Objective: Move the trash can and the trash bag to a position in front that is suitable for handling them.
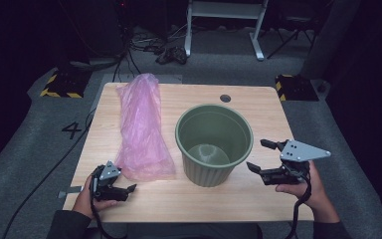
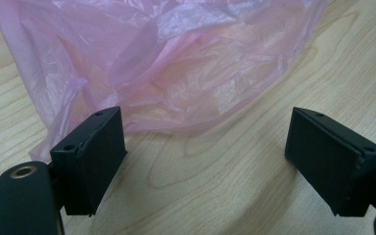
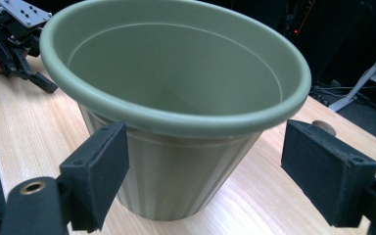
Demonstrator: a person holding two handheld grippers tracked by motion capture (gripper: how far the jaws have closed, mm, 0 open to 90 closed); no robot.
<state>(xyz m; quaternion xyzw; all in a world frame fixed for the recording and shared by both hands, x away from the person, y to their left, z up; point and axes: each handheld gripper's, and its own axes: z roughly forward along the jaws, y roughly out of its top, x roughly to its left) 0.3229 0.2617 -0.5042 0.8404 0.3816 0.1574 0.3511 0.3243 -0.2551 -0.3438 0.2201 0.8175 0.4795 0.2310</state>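
Holding both my grippers, left (image 1: 129, 189) and right (image 1: 258, 155), spread wide, empty; crinkled pink plastic bag (image 1: 142, 124) runs lengthwise from tabletop's (image 1: 258, 99) far-left corner toward my left jaws; upright ribbed green plastic pot (image 1: 214, 144) opens upward mid-table.

High view overlooks table (image 1: 189, 199); gripper views sit close.

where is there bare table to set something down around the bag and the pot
Free: the front strip of the table between the left gripper and right gripper, and the far right corner beyond the green pot. Crowded: the narrow gap between the pink bag and the pot.
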